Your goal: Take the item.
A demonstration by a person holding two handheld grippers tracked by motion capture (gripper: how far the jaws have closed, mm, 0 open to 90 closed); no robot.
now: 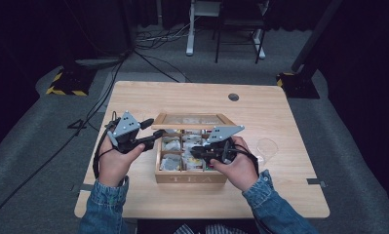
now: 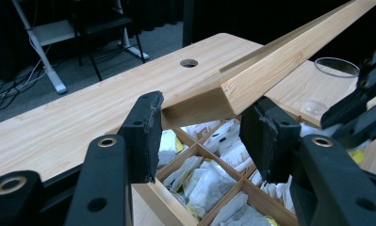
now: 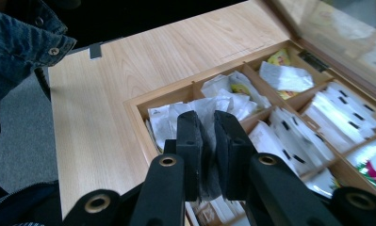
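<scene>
The light wooden tea box (image 1: 190, 178) with a glass-panelled hinged lid (image 1: 192, 120) sits at the middle of the pale wooden table (image 1: 289, 195), its long axis running left to right and the "TEA" front facing the near edge. The lid tilts up and back toward the far side. The left gripper (image 2: 200, 136) has its jaws released, straddling the lid's left corner, apparently propping it so the compartments stay reachable. The right gripper (image 3: 208, 150) is clenched on a white paper tea sachet (image 3: 207, 115) above the near-left compartment, probably lifting it out. A clear plastic cup (image 1: 266, 146) lies right of the box.
</scene>
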